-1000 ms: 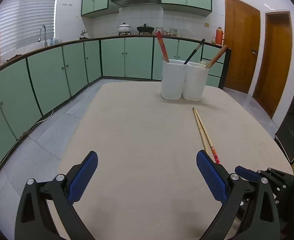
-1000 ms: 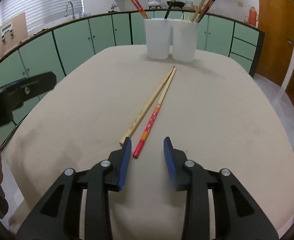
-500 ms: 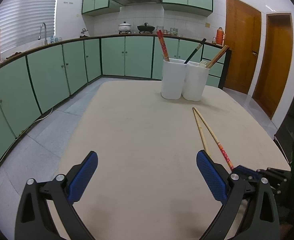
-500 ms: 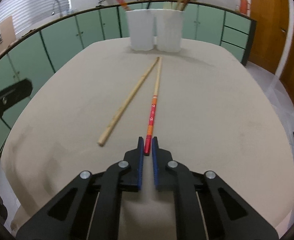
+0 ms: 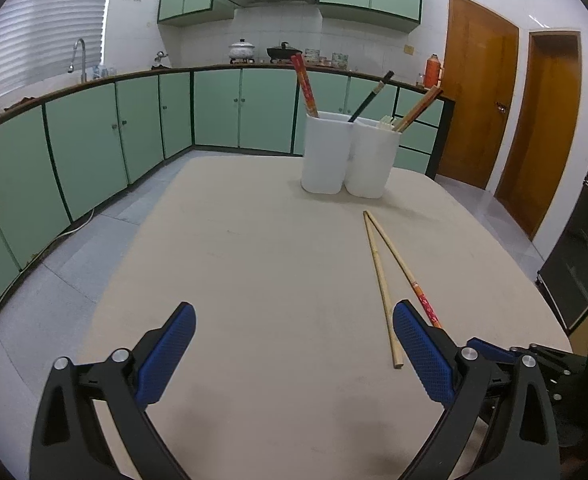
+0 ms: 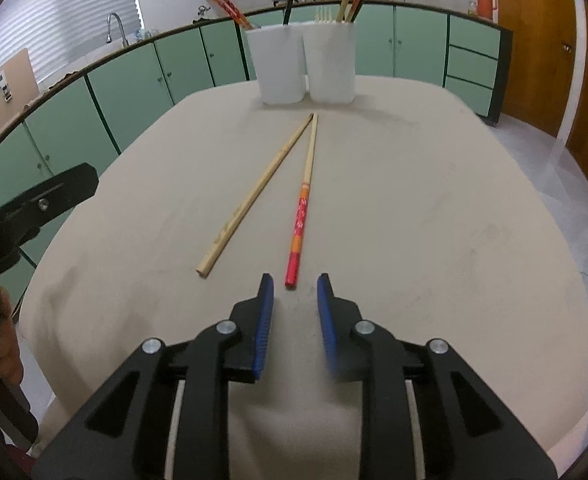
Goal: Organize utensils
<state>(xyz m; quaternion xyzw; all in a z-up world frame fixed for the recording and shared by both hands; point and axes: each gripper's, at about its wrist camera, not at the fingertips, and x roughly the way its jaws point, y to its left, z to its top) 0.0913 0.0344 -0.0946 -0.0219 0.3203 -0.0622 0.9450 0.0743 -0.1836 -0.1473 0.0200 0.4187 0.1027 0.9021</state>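
Two chopsticks lie on the beige table, tips meeting near the holders. One has a red and orange handle (image 6: 299,229) (image 5: 410,280); the other is plain wood (image 6: 256,196) (image 5: 382,284). Two white utensil holders (image 6: 280,65) (image 6: 330,62) stand at the far end with several chopsticks and a fork inside; in the left wrist view they stand side by side (image 5: 326,152) (image 5: 370,158). My right gripper (image 6: 292,280) is open and empty, just short of the red handle's end. My left gripper (image 5: 294,340) is wide open and empty, left of both chopsticks.
The beige table (image 6: 434,208) has rounded edges dropping to a tiled floor. Green cabinets (image 5: 94,148) run along the left and back. Wooden doors (image 5: 478,92) are at the right. The left gripper's body (image 6: 34,204) shows at the left of the right wrist view.
My right gripper was shut on the red chopstick's end half a second ago; it has opened and let go. The red chopstick has swung away from the plain one. The left gripper barely moved.
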